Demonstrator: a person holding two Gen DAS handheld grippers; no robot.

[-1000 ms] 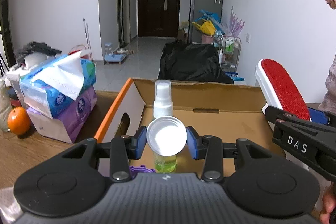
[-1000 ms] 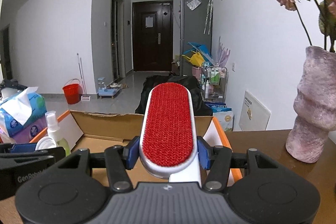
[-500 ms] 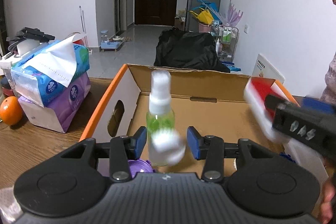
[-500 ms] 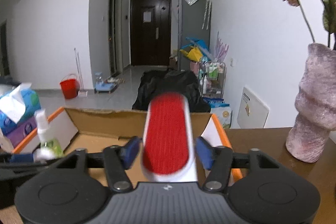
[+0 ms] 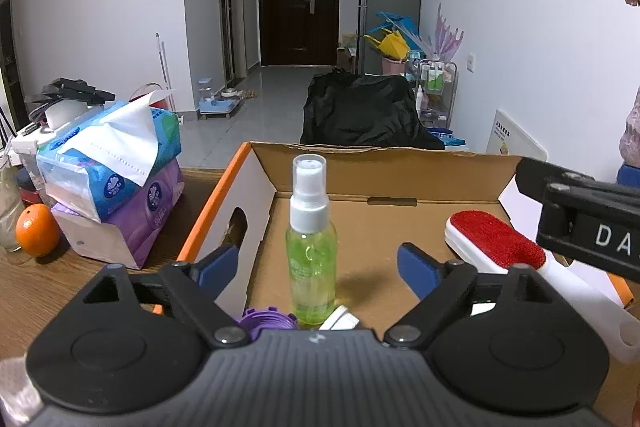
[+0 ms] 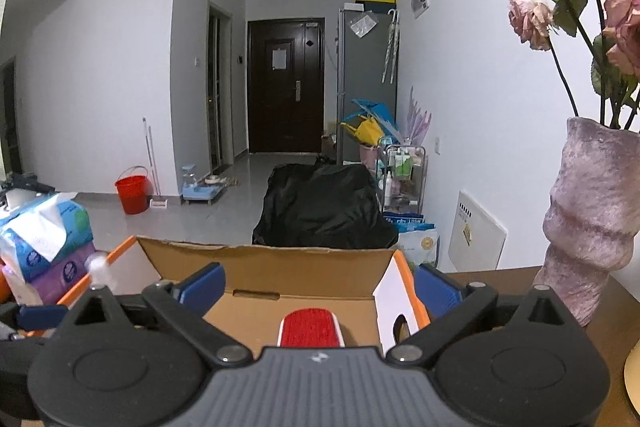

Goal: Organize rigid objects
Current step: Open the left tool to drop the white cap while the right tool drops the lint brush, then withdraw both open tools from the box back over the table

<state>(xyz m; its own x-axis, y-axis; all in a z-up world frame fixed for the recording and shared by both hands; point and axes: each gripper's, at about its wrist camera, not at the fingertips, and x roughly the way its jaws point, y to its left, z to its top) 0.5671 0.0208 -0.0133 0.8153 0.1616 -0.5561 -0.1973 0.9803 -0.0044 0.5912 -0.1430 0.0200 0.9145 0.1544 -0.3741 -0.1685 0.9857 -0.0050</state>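
An open cardboard box (image 5: 384, 163) with orange edges sits on the wooden table. A green spray bottle (image 5: 311, 239) with a white cap stands upright inside it. A red and white lint brush (image 5: 508, 251) lies at the box's right side; its red head also shows in the right wrist view (image 6: 310, 329). A purple ridged item (image 5: 266, 319) and a white piece (image 5: 340, 319) lie at the box's near edge. My left gripper (image 5: 318, 265) is open and empty above the box, around the bottle's line of sight. My right gripper (image 6: 318, 285) is open and empty above the brush.
Stacked tissue packs (image 5: 116, 167) and an orange (image 5: 37, 230) sit left of the box. A pinkish vase (image 6: 592, 223) with dried roses stands on the table at the right. The box's far wall (image 6: 264, 267) rises ahead.
Both grippers opened. The left let go of the white-capped item, which dropped into the box. The right let go of the lint brush, which now lies in the box.
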